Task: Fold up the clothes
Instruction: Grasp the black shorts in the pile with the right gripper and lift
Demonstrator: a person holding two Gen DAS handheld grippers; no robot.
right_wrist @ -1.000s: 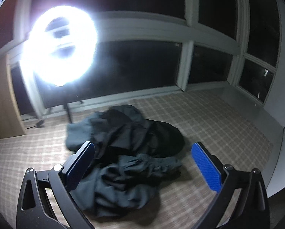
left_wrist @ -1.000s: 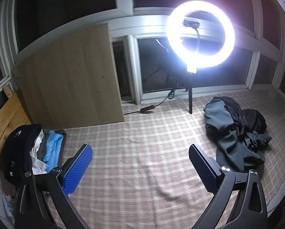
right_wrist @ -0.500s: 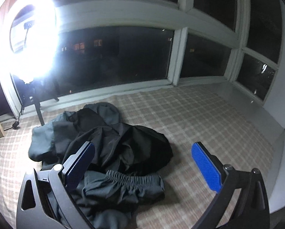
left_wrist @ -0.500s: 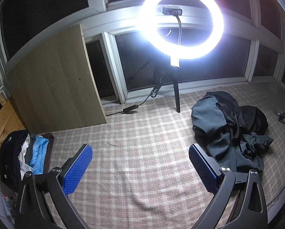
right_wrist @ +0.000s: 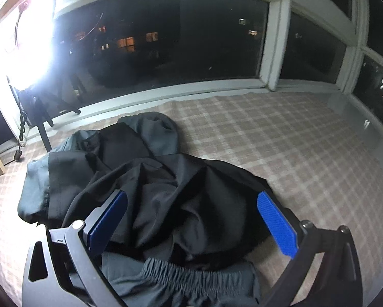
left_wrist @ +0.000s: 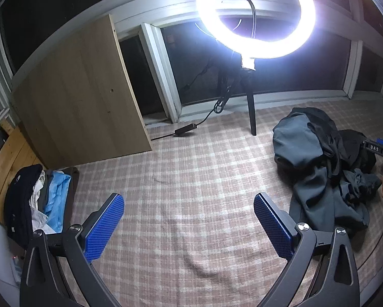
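Closer now, right gripper (right_wrist: 191,220) gapes over crumpled, elastic-waisted dark clothes (right_wrist: 166,192).

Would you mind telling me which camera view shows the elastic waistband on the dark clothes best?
The right wrist view: the gathered waistband lies close, just below the open right gripper. The left wrist view shows the clothes pile only far off at the right, with no waistband discernible.

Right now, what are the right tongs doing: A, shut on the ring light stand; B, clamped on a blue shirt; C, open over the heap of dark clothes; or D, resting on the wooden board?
C: in the right wrist view the right tongs stand wide open, blue pads apart, with the heap of dark clothes lying between and under them, nothing pinched.
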